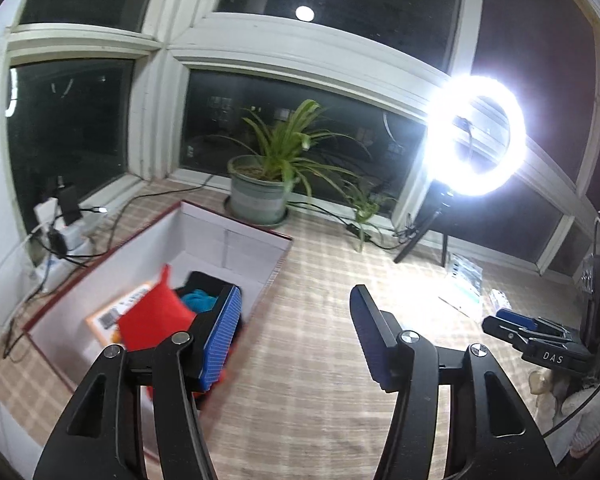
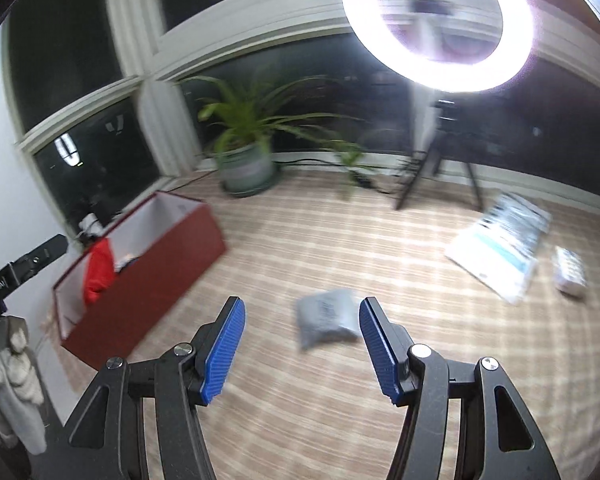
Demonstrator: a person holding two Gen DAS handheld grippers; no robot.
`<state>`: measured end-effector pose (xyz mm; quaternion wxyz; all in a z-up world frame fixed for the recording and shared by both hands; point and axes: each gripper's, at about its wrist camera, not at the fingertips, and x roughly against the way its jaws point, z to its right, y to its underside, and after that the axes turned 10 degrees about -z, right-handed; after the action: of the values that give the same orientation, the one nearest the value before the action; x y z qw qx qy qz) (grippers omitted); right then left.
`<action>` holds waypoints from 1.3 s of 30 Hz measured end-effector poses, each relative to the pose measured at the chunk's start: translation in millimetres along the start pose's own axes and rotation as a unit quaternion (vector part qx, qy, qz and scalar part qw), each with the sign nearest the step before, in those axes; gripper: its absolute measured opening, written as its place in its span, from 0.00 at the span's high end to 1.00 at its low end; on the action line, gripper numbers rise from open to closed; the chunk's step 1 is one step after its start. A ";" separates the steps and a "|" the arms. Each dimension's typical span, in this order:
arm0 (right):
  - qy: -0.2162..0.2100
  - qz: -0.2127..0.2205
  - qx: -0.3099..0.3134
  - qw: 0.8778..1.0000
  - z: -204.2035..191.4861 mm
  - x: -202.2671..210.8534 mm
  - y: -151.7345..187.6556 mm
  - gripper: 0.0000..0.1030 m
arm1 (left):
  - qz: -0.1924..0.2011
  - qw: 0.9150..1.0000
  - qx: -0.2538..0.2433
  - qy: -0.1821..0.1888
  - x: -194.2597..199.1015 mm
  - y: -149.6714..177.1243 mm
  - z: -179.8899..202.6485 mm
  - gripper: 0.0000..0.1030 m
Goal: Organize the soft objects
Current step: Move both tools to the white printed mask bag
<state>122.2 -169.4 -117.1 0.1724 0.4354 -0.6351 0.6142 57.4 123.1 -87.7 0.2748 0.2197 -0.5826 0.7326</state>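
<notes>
The red box [image 2: 148,264] holds a red cushion [image 1: 156,320]; both grippers' fingers gape wide, empty.

My left gripper [image 1: 296,336] is tilted downward, jaws spread apart with nothing between the blue pads [image 1: 222,336]. My right gripper [image 2: 302,344] is angled down too, jaws parted, pads [image 2: 224,350] bare and pressing on nothing, its view blurred.

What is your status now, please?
Left gripper open, empty, by the red box. Right gripper open, pointing at the grey soft pouch on the mat. Path clear.
</notes>
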 end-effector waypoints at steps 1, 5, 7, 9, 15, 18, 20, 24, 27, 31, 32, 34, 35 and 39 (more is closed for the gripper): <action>0.006 0.000 -0.007 1.000 9.0 3.1 4.1 0.46 | -0.003 1.000 -0.001 0.003 -2.8 1.1 4.9 0.46; 0.025 -0.005 -0.042 0.999 46.6 12.0 21.5 0.46 | -0.020 1.000 -0.007 0.011 -13.3 6.8 21.9 0.46; 0.033 -0.010 -0.057 0.998 64.3 15.0 29.7 0.46 | -0.028 0.999 -0.007 0.016 -18.9 9.6 30.3 0.46; 0.040 -0.013 -0.071 0.997 82.2 18.5 37.6 0.46 | -0.032 0.999 -0.008 0.019 -22.6 11.9 38.4 0.45; 0.053 -0.013 -0.099 0.994 125.5 33.4 47.1 0.46 | -0.047 0.998 -0.016 0.029 -34.9 18.3 67.2 0.45; 0.054 -0.012 -0.110 0.992 147.3 41.6 47.3 0.46 | -0.049 0.998 -0.016 0.032 -39.1 20.0 80.7 0.45; 0.052 -0.013 -0.116 0.992 162.5 45.9 45.5 0.46 | -0.049 0.998 -0.016 0.033 -42.1 19.9 90.2 0.45; 0.046 -0.016 -0.129 0.990 196.9 50.5 42.5 0.46 | -0.054 0.998 -0.018 0.036 -50.3 19.8 109.1 0.45; 0.030 -0.016 -0.145 0.989 224.6 53.8 40.6 0.46 | -0.060 0.997 -0.024 0.044 -59.6 17.4 129.6 0.45; -0.003 -0.026 -0.163 0.986 257.0 49.6 32.9 0.46 | -0.076 0.994 -0.040 0.067 -81.4 8.7 162.9 0.45; -0.014 -0.029 -0.167 0.985 266.2 46.7 29.3 0.46 | -0.080 0.993 -0.045 0.072 -87.0 6.5 171.6 0.45; -0.031 -0.033 -0.172 0.984 277.1 42.2 24.0 0.46 | -0.091 0.990 -0.059 0.089 -102.1 0.2 193.4 0.45; -0.040 -0.034 -0.173 0.983 283.1 39.5 20.6 0.46 | -0.098 0.988 -0.063 0.099 -109.4 -1.5 202.4 0.45; -0.062 -0.037 -0.178 0.981 304.3 25.8 2.1 0.46 | -0.137 0.979 -0.072 0.133 -150.0 -14.5 238.6 0.45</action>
<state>202.2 -461.5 -155.6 0.2299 0.4582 -0.7272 0.4564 180.2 -128.9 -119.8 0.4622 0.1777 -0.5570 0.6667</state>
